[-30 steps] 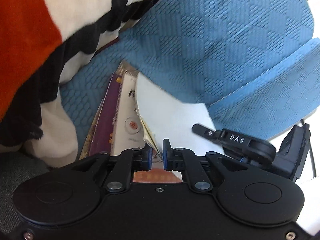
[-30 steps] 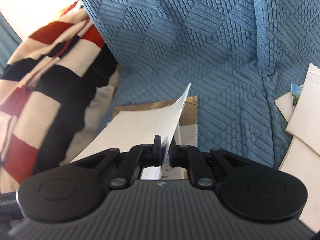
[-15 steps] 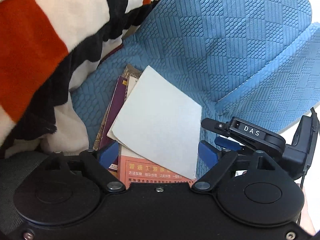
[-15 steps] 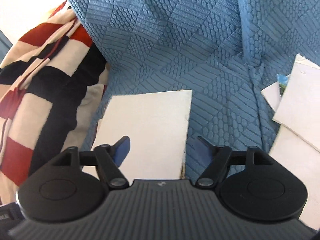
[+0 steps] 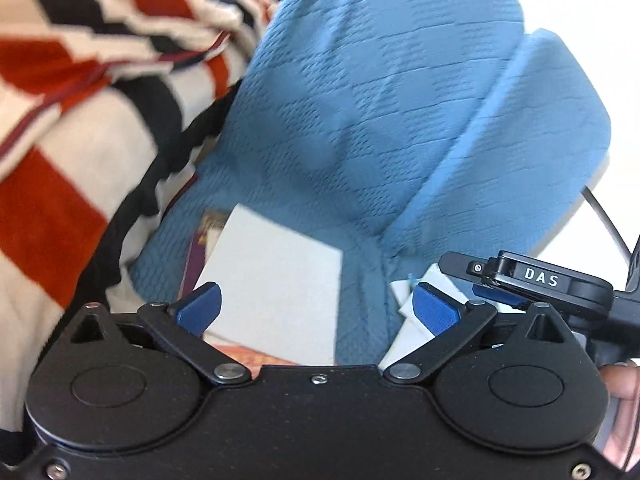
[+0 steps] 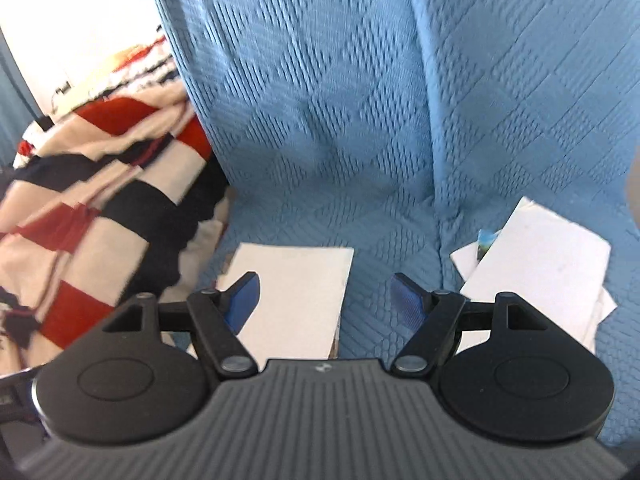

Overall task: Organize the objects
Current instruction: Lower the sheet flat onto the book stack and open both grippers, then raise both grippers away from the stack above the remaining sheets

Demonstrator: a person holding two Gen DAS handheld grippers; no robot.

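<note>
A white booklet (image 5: 276, 280) (image 6: 292, 300) lies flat on the blue sofa seat (image 6: 380, 248), on top of a small stack with a purple cover (image 5: 192, 264) and an orange one (image 5: 240, 350) showing beneath. My left gripper (image 5: 316, 300) hovers above it, its jaws opening, nothing between them. Over the same booklet's right edge, my right gripper (image 6: 324, 286) stands open and holds nothing. One of its black fingers (image 5: 520, 276), marked DAS, shows at the right of the left wrist view.
A red, black and cream striped blanket (image 6: 100, 220) (image 5: 80, 120) is heaped at the left of the seat. A second loose pile of white papers (image 6: 540, 264) lies on the cushion to the right. The quilted blue backrest (image 6: 320, 80) rises behind.
Both grippers let go of the white booklet, which dropped flat onto the stack. Both opened wide, then rose and pulled back, so more of the sofa shows.
</note>
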